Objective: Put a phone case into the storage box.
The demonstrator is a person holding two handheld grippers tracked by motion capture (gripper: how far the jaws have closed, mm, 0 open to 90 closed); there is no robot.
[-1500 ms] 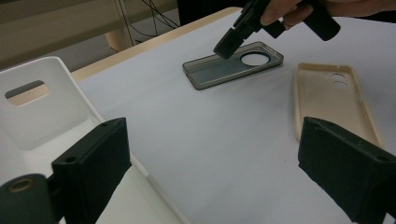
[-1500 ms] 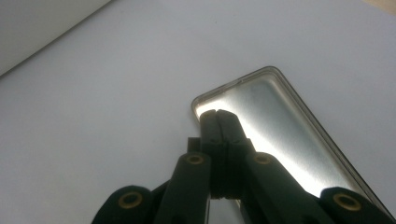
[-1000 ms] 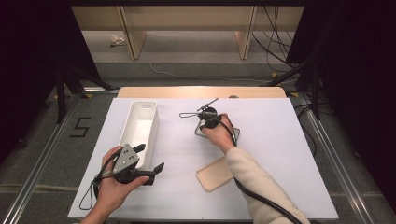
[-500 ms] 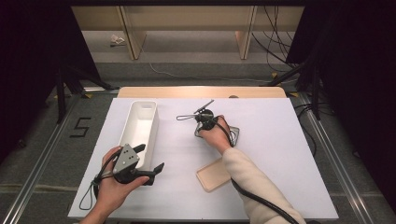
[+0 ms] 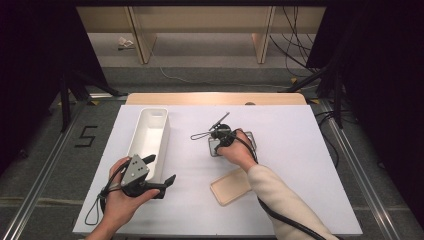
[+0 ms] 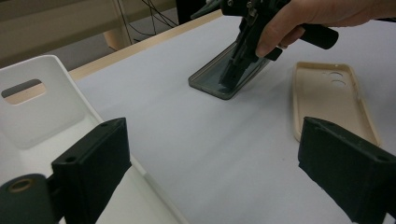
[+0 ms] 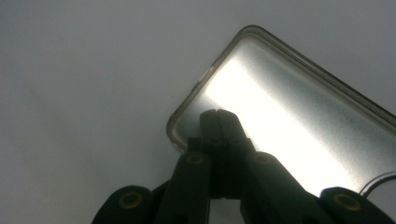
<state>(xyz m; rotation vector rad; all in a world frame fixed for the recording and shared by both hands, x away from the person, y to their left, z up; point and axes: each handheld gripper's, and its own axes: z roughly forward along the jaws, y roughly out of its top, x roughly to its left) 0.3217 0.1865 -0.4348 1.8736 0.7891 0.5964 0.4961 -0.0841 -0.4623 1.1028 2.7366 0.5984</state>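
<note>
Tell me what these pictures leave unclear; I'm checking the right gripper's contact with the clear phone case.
- Right gripper on the clear phone case: the right gripper view shows shut jaws over the case, but glare hides whether the tips touch it.
- High view: the hand covers most of that case.
- Beige phone case: left gripper view, its near end sits behind the left gripper's jaw.
- White bin: its inside floor is too plain to judge.

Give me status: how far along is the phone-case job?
Done: nothing looks put away; the white bin holds no case that I can see. In hand: the right gripper, jaws shut, tips down in the clear grey case; not lifted. Left: the beige case lies untouched, and the left gripper waits open by the bin.
</note>
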